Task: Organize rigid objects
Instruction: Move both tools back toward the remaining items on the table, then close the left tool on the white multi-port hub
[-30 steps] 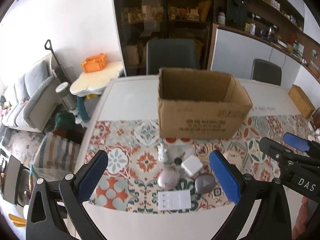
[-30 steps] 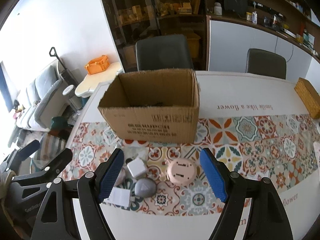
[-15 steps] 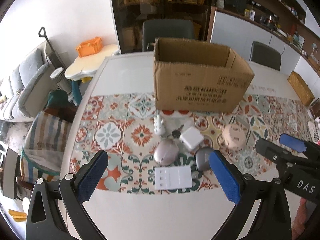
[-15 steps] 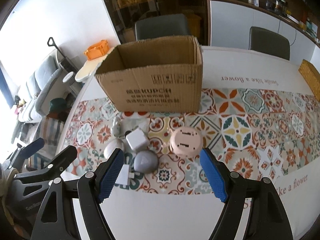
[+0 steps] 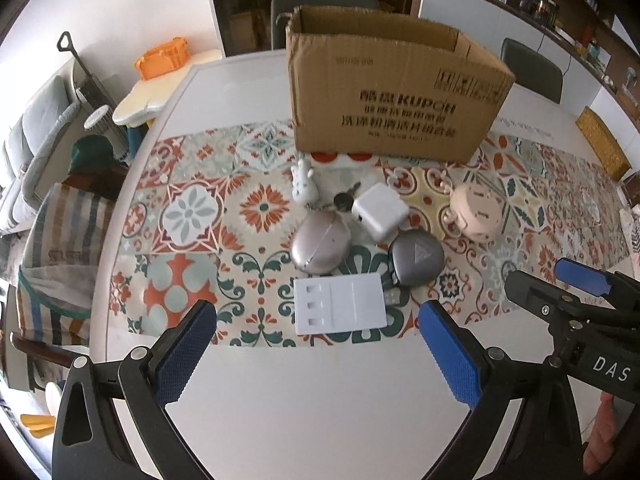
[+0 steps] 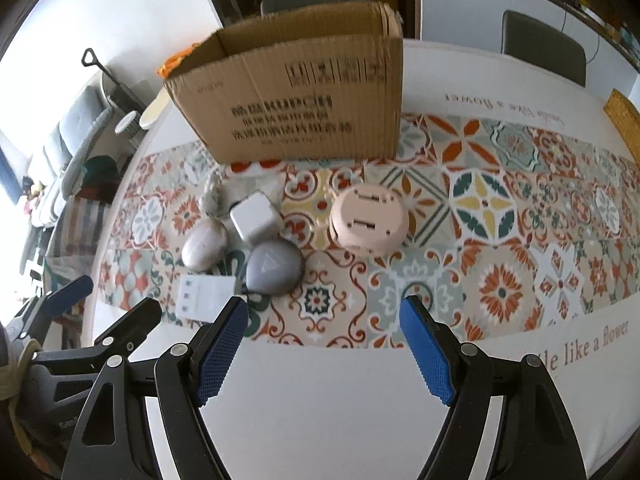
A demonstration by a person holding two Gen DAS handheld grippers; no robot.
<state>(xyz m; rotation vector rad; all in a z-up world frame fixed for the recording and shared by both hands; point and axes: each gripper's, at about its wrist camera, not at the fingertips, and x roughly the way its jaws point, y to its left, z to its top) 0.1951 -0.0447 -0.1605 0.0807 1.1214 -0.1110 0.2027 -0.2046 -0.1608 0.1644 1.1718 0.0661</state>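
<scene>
An open cardboard box (image 5: 394, 92) stands on the patterned runner; it also shows in the right wrist view (image 6: 296, 100). In front of it lie a white flat panel (image 5: 340, 309), a grey rounded case (image 5: 416, 258), a pinkish oval case (image 5: 320, 244), a white charger cube (image 5: 380, 211), a small white figurine (image 5: 303, 186), keys (image 5: 344, 199) and a pink round device (image 5: 476, 214). My left gripper (image 5: 316, 354) is open just before the white panel. My right gripper (image 6: 322, 346) is open, near side of the pink device (image 6: 368, 218) and grey case (image 6: 272, 266).
The table (image 5: 320, 408) is white with a tiled runner (image 6: 500, 216). A woven box (image 5: 602, 146) sits at the far right. Chairs (image 5: 534, 68) stand behind the table. A sofa, small side table and orange basket (image 5: 162, 58) are off to the left.
Both grippers have tilted down and moved closer to the table, so the objects and box appear larger and nearer. Nothing on the table has moved. Both stay open.
</scene>
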